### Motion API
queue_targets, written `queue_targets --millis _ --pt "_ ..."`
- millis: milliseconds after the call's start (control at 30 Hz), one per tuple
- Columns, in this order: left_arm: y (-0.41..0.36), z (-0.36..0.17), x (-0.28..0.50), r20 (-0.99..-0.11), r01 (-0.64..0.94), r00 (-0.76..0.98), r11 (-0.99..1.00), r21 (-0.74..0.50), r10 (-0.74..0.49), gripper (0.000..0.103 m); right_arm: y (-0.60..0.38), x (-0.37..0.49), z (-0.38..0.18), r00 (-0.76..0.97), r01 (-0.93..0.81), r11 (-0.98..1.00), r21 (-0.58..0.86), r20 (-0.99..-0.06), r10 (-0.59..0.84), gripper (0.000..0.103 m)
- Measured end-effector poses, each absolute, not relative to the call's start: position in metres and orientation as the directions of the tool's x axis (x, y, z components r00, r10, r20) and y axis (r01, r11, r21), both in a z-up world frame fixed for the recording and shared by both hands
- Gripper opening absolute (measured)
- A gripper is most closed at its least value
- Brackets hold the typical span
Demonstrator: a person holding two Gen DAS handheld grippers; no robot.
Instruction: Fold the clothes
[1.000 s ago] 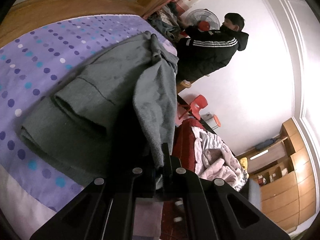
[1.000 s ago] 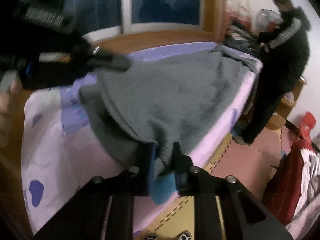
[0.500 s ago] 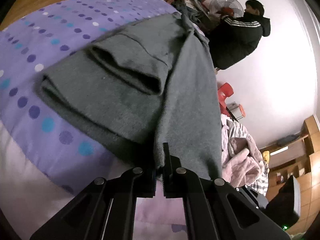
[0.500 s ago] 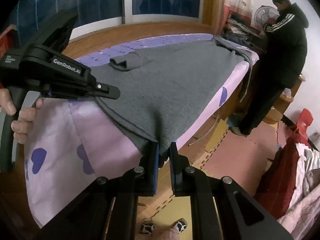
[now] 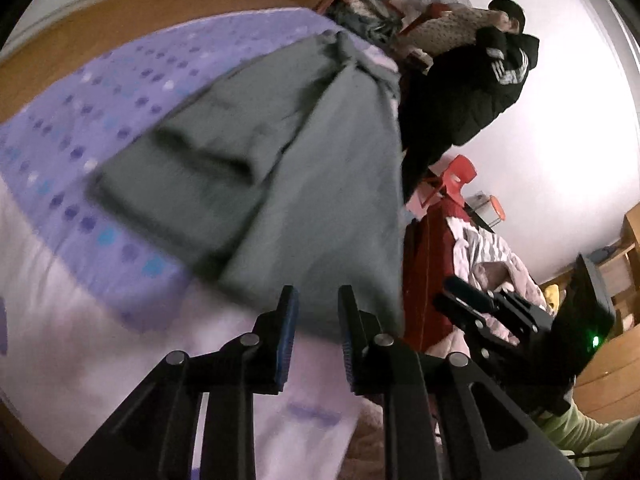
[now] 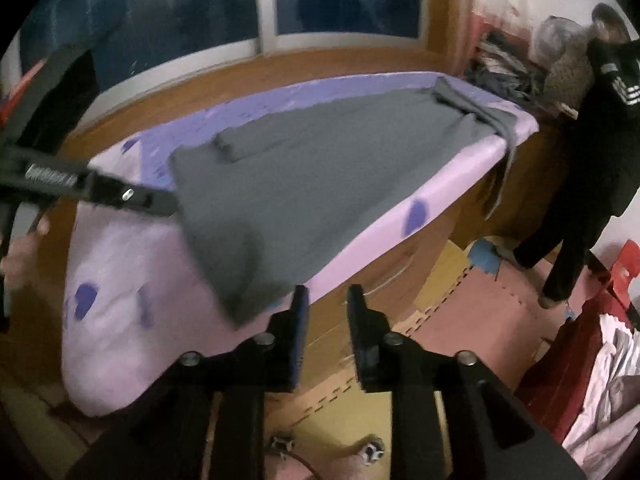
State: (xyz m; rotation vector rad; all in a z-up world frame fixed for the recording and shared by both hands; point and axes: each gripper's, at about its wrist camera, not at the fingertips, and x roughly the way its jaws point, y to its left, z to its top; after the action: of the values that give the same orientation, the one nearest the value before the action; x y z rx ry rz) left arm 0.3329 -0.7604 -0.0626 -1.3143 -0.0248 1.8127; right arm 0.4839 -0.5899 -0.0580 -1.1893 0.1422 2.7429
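the grey garment (image 6: pixel 320 184) is spread flat on the bed (image 6: pixel 132 300), along the edge nearest the floor, with its near hem by the bed's edge. one sleeve (image 5: pixel 192 152) is seen folded in over the body of the cloth, and the far end is bunched near the bed's far corner, where a strip hangs over the side. the bed is covered by a purple dotted sheet (image 5: pixel 100 92) and a pale lilac one nearer the camera.

the left tongs (image 5: pixel 316 300) are seen narrowly parted and opening; no cloth is gripped between them, and the garment's hem lies just beyond the tips. the right tongs (image 6: pixel 326 298) are likewise narrowly parted and opening, with nothing between them; the garment's near corner lies just to their left, above the bed's edge. in the right view the left tongs (image 6: pixel 168 204) are seen from the side at the garment's other near corner, carried by a hand (image 6: pixel 20 252) at the left edge. whether that corner is touched cannot be told.

a person in a black jacket (image 6: pixel 608 120) is seen standing at the far end of the bed, beside a pile of clothes (image 6: pixel 500 68). a red chair (image 5: pixel 456 176) stands on the floor.
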Motion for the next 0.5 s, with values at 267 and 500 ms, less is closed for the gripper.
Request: queue_targets --millis 267,500 --pt "-0.665 -0.060 0.320 -0.756 -0.572 -0.121 -0.668 -0.477 0.643 0.020 -0.492 0.476 -0.054 -0.704 -0.197 -0.979 0.058 -0.703 0.100 0.027" --pt "-0.569 -0.057 0.317 -0.752 -0.545 -0.170 -0.696 -0.467 0.637 0.020 -0.385 0.473 -0.057 -0.701 -0.173 -0.983 0.065 -0.709 0.076 0.028"
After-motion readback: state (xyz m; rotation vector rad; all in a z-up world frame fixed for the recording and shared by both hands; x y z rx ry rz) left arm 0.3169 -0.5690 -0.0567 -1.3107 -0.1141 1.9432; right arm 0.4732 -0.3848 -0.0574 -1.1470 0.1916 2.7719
